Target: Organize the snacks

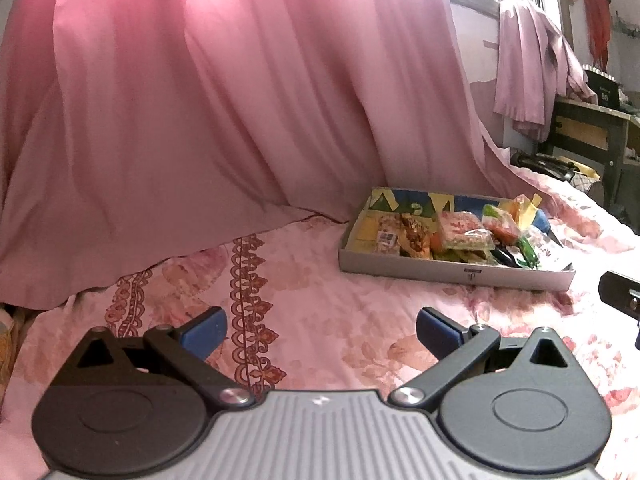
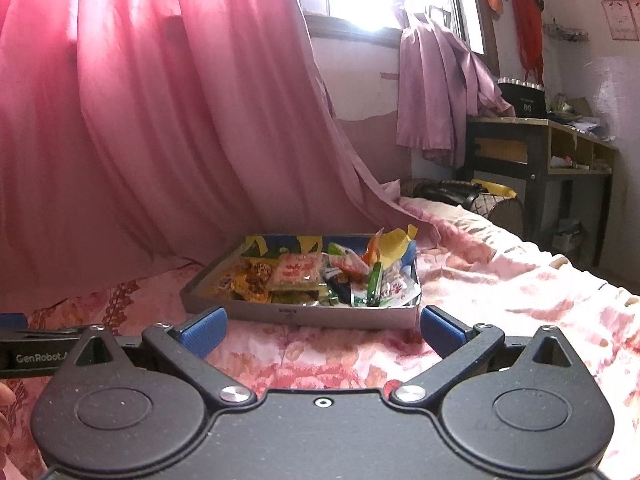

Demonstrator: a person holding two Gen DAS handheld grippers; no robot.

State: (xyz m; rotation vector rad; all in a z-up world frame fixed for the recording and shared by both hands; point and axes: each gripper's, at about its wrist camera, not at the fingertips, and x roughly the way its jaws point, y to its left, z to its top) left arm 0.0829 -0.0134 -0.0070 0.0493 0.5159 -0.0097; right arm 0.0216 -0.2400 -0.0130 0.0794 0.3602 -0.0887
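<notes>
A shallow grey cardboard tray (image 1: 440,270) sits on the pink floral bedspread, also in the right wrist view (image 2: 320,312). It holds several snack packets (image 1: 460,232) (image 2: 304,276), yellow, pink, green and white, packed side by side. My left gripper (image 1: 322,330) is open and empty, low over the bed, left of and nearer than the tray. My right gripper (image 2: 322,330) is open and empty, just in front of the tray's near wall. The right gripper's body shows at the left wrist view's right edge (image 1: 622,296).
A pink curtain (image 1: 220,100) hangs down onto the bed behind and left of the tray. A purple curtain (image 2: 436,88), a dark wooden desk (image 2: 540,148) and a dark bag (image 2: 452,192) stand beyond the bed at the right.
</notes>
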